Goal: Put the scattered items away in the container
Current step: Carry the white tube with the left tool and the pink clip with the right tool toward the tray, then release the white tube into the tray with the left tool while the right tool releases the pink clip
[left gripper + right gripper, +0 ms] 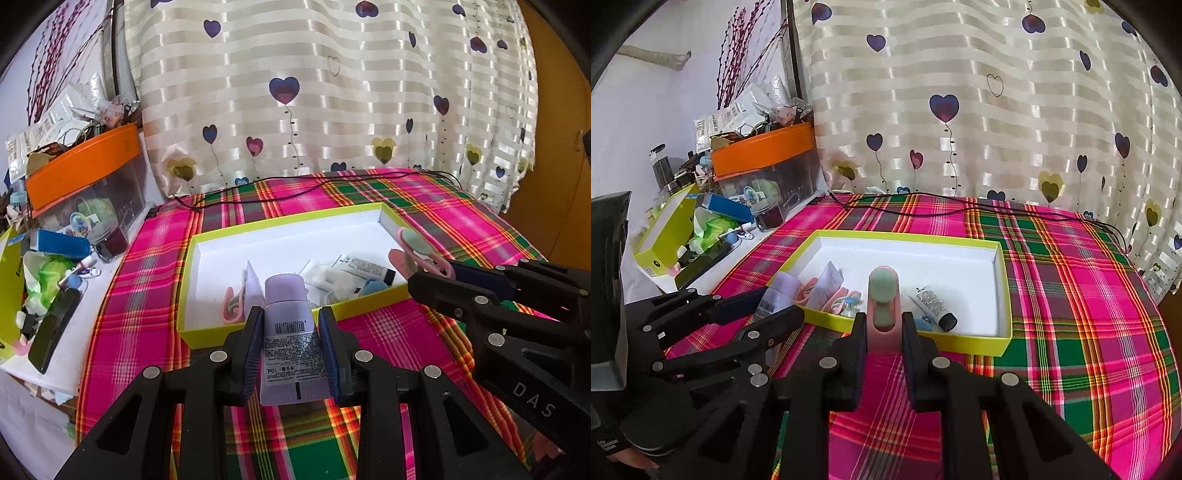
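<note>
Holding one lilac tube [291,332] between its two fingers, the left hand-held gripper [291,354] is clamped on the tube's printed lower half, cap end pointing forward toward the box [258,225]. This single yellow-green box with a white inside lies just ahead of both hand-held grippers on the plaid cloth [1089,295] covering the worktop. The right hand-held gripper [884,332] is closed on one pink clip with a green pad [882,295], whose tip reaches over the box's near rim.

Inside the box, ahead of the right hand-held gripper, lie one white tube with a black cap [934,304], one blue round piece [925,324] beside it, one folded white card [829,282] and a tangle of pink clips [846,299] whose number I cannot tell. In the left wrist view a few pale packets [325,277] also show near the box's front wall.

One black cable [960,212] runs across the cloth beyond the box. Far to the left of the left hand-held gripper stand one orange-lidded clear bin [88,173], one dark phone [53,328] and one blue carton [59,243].
</note>
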A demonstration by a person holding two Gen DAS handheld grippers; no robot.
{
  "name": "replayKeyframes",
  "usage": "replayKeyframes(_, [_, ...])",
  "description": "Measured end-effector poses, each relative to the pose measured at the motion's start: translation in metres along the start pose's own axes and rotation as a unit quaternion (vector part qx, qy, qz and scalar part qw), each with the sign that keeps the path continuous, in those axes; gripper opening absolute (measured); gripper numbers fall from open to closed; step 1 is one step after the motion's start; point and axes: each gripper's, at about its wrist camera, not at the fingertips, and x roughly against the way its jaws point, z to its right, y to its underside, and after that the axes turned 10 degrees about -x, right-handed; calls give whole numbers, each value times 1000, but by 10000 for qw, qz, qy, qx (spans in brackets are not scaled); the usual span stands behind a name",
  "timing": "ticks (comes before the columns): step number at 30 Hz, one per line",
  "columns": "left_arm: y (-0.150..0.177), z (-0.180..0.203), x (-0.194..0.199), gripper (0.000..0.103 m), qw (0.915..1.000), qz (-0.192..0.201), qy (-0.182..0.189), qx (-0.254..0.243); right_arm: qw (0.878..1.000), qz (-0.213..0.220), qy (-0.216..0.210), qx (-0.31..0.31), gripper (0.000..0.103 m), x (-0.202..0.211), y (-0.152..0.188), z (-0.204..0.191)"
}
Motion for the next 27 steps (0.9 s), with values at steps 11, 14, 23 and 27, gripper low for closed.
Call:
replayKeyframes(11, [-7,-8,-19,31,10000,-55,-73,19,9999,-94,52,-45,18,-23,-10,9])
replayKeyframes(14, [-10,-9,-25,31,9999,-77,-111,15,9999,-119,65,-48,18,-29,-13,11])
replayKeyframes(23, [-16,-12,-42,31,9995,-138,-281,-12,9997,-200,88,-51,18,-45,-19,16])
replayKeyframes(27, [-18,-14,-49,31,9994,-185,-302,1,9996,-259,103,-60,18,-52,-20,19])
